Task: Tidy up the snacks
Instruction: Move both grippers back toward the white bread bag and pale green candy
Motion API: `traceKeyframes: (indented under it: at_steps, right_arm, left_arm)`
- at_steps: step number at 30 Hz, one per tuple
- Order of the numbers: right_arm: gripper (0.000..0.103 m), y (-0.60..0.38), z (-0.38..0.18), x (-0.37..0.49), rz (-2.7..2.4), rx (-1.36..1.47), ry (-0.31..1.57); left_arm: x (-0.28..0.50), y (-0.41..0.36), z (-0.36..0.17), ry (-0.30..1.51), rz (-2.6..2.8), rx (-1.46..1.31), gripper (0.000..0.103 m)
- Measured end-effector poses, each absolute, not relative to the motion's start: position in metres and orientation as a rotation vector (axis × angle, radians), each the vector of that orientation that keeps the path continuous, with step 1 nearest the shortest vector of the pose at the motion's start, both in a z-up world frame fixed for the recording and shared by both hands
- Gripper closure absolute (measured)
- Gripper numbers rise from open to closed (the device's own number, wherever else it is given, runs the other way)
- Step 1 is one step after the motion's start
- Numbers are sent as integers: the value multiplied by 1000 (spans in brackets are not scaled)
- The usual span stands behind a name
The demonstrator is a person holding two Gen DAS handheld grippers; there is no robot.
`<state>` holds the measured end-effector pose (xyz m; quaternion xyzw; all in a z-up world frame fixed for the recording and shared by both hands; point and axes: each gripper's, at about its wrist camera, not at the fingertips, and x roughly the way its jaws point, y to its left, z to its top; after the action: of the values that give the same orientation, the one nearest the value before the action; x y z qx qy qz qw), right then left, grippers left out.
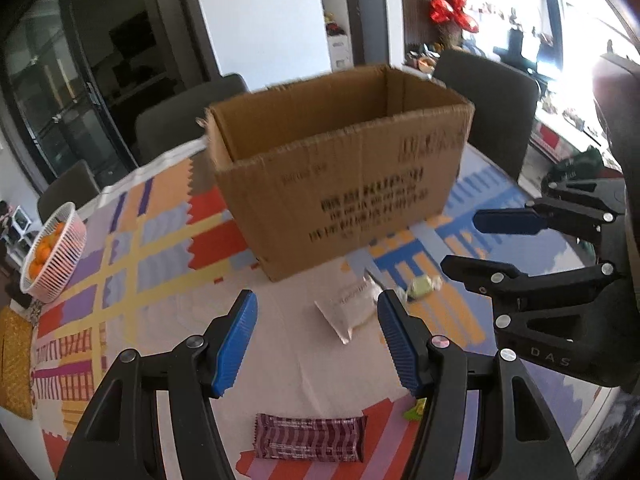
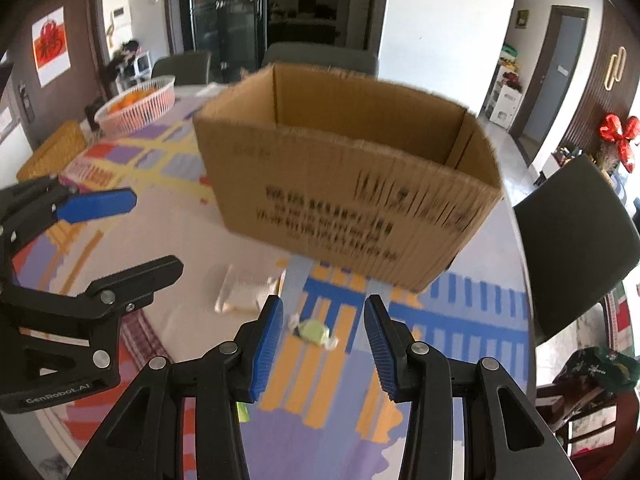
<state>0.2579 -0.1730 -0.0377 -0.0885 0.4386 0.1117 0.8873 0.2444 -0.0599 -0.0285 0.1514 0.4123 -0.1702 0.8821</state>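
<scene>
Right gripper (image 2: pixel 322 346) is nearest the work: jaws apart, nothing between them, aimed down at the table. The green candy (image 2: pixel 314 332) lies just ahead of the fingertips, slightly toward the left finger, not touched. Its long axis runs roughly across the jaw gap, twisted ends pointing left and right, so a slight turn or shift toward it looks needed before closing.

Left gripper (image 1: pixel 316 344) also has its jaws apart and empty. The maroon bar (image 1: pixel 310 438) lies near, under the fingers, long axis crosswise. The white packet (image 1: pixel 352 310) sits ahead of the right finger, tilted, apart from it. The candy is beyond it, closer to the right hand.

Candy: small, pale green, wrapped, white twist ends. Packet: flat, whitish, soft pouch. Bar: striped dark red wrapper, printed text blurred.

Farther on, the box (image 2: pixel 348 184) stands open, flaps gone; what's inside is hidden. All snacks are still on the tablecloth (image 1: pixel 160 240) in front of it.
</scene>
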Motion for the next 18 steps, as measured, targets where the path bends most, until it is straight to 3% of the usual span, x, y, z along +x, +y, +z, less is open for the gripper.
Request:
traceKeyframes:
  at_steps: [18]
  right_arm:
    - [60, -166, -108, 285, 305, -286, 1088]
  left_arm:
    - [279, -79, -94, 990, -498, 445, 35]
